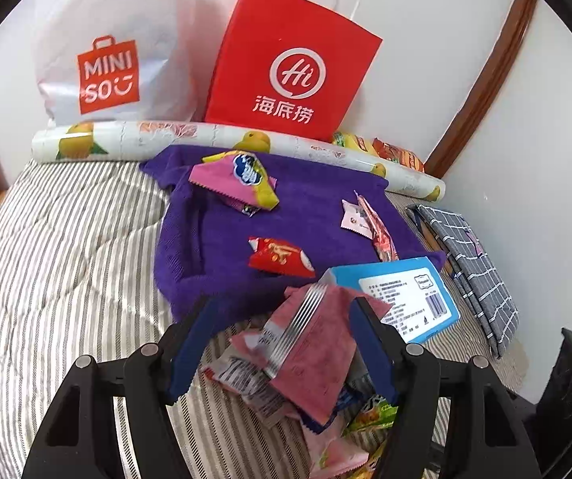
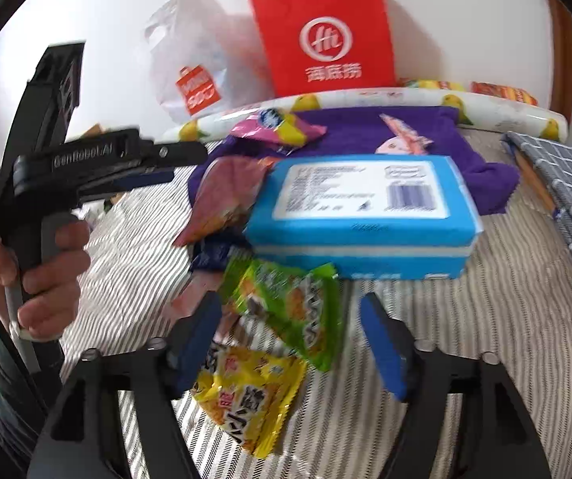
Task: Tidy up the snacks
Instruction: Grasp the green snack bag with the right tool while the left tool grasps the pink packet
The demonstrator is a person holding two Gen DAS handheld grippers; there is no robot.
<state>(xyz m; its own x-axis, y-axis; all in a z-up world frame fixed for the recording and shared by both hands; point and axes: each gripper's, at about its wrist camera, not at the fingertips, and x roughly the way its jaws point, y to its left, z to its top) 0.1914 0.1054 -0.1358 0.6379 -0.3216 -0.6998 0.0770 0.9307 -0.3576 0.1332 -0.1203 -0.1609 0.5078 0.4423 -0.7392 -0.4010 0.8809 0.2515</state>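
Left gripper [image 1: 282, 339] fingers spread wide around pink packet [image 1: 310, 355], not pinching. Right gripper [image 2: 290, 343] equally open over green packet [image 2: 286, 303]; only the right view shows hand [image 2: 38, 271].

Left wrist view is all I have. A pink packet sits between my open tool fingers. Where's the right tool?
Observer: The right tool is open, with its fingers on either side of a green packet on the striped quilt.
Operator: Anything else near it?
Observer: A yellow packet lies right beside the green one, closer to the tool's base.
Operator: Is the blue box in the way?
Observer: The blue box lies just beyond the green packet, ahead of the fingertips and not between them.
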